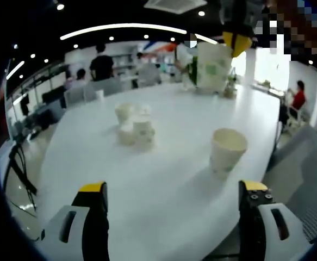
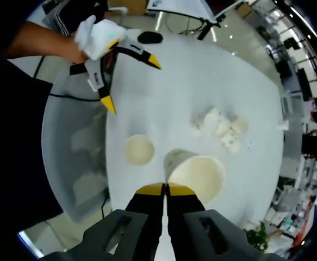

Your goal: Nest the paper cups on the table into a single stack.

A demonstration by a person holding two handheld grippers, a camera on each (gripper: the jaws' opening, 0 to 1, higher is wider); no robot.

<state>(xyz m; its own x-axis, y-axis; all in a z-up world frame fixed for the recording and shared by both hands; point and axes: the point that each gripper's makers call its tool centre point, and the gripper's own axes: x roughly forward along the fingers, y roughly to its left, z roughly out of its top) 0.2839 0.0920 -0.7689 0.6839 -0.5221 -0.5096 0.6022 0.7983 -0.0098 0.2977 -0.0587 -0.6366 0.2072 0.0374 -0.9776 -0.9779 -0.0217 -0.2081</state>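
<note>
Left gripper view: left gripper [image 1: 172, 196], jaws spread wide, above the white table [image 1: 169, 217]; one empty cup [image 1: 228, 152] upright, a cup cluster [image 1: 135, 128] beyond. Right gripper view: right gripper [image 2: 166, 189] pinches a raised cup [image 2: 195, 175] by its rim; no legible print.

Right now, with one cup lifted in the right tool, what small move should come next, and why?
Probably carry the held cup left and lower it over the lone upright cup standing on the white table. The right tool is shut on the held cup's rim, the lone cup sits just beside it with its mouth open upward, and the left tool hangs open off to the side, clear of that path.
</note>
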